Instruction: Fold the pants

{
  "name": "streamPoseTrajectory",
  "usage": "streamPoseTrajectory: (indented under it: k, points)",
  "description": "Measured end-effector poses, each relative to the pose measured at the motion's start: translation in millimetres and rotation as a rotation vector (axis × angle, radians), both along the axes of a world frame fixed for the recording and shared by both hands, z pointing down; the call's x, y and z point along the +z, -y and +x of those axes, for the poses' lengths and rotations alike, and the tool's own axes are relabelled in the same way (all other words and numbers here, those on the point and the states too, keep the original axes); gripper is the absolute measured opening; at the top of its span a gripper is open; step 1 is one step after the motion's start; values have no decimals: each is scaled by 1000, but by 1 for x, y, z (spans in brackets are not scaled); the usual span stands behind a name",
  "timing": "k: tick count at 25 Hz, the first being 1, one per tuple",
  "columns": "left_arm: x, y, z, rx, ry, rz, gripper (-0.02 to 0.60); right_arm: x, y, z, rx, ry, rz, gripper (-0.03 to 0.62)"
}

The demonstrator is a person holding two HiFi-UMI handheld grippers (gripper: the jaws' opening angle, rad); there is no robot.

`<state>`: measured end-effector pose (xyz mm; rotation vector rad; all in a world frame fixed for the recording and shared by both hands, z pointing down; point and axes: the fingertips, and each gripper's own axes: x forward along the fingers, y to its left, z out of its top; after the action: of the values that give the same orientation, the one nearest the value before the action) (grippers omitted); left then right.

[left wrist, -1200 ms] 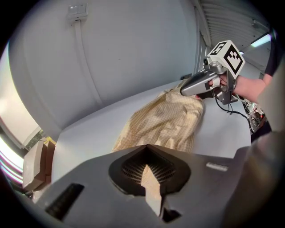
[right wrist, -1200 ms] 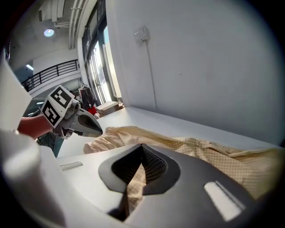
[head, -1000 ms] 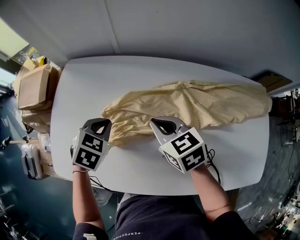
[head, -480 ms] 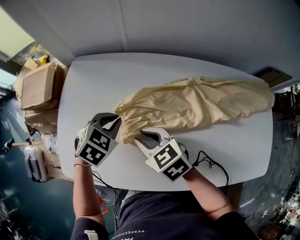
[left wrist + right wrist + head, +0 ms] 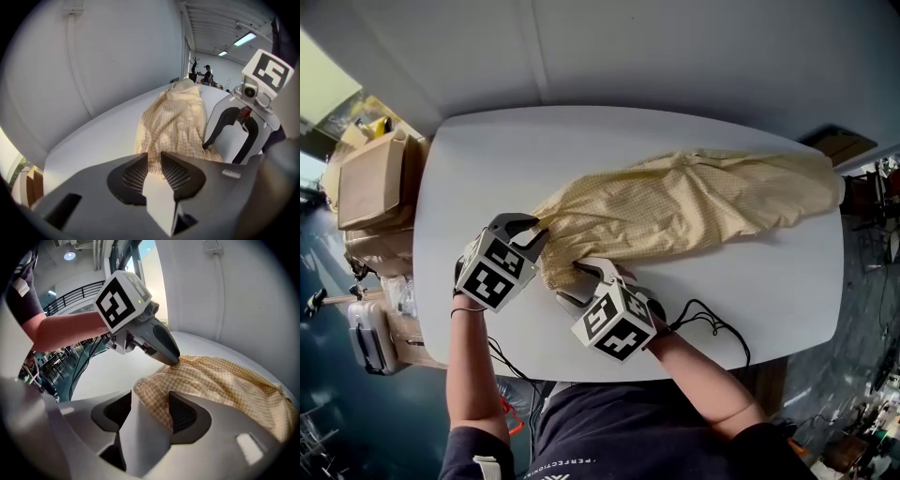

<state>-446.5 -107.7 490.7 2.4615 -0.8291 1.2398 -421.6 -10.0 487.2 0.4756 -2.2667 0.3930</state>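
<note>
pants (image 5: 694,202): pale yellow checked pair, lying stretched out on the white table (image 5: 487,159), pretty rumpled
long axis: runs left to right in the head view, from a bunched end near the person up to the far end by the table's right edge
near end: sits right at both grippers, everything else trails off to the right of them
left gripper (image 5: 534,230): at the farther corner of that bunched end. Jaws have just been opening and are only a crack apart, with a bit of cloth edge in the gap, looks let go rather than pinched
right gripper (image 5: 579,279): at the nearer corner, just beside the left one. Jaws have just been opening and are spread wide, the cloth edge lies loose between them, nothing gripped
who's closer: basically a tie at this end, neither is anywhere near the far end
my guess: any lengthwise fold means carrying this end rightward along that axis, so both need a fresh grab first
</note>
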Motion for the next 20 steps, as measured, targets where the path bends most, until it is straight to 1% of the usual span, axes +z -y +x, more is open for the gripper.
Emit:
streamPoseTrajectory:
  k: [2, 4, 7, 10, 12, 15, 18, 20]
  points:
    - [0, 0, -1, -2, -26, -12, 95, 7, -1, 1, 4, -23, -11, 255]
    - [-2, -1, -1, 21, -52, -13, 95, 10, 0, 2, 17, -44, -11, 252]
    - [-2, -5, -3, 70, -73, -7, 95, 13, 3, 2, 23, -74, 3, 227]
    - [-1, -7, -3, 80, -101, -15, 95, 15, 5, 4, 20, -100, 26, 214]
    - [0, -7, -3, 83, -113, -23, 95, 16, 7, 6, 23, -130, 53, 183]
    - [0, -9, -4, 105, -112, -30, 94, 16, 9, 7, 21, -167, 82, 146]
    - [0, -10, -6, 129, -114, -42, 100, 16, 8, 8, 25, -164, 68, 109]
    - [0, -15, -6, 167, -120, -40, 110, 15, 5, 11, 40, -146, 31, 91]
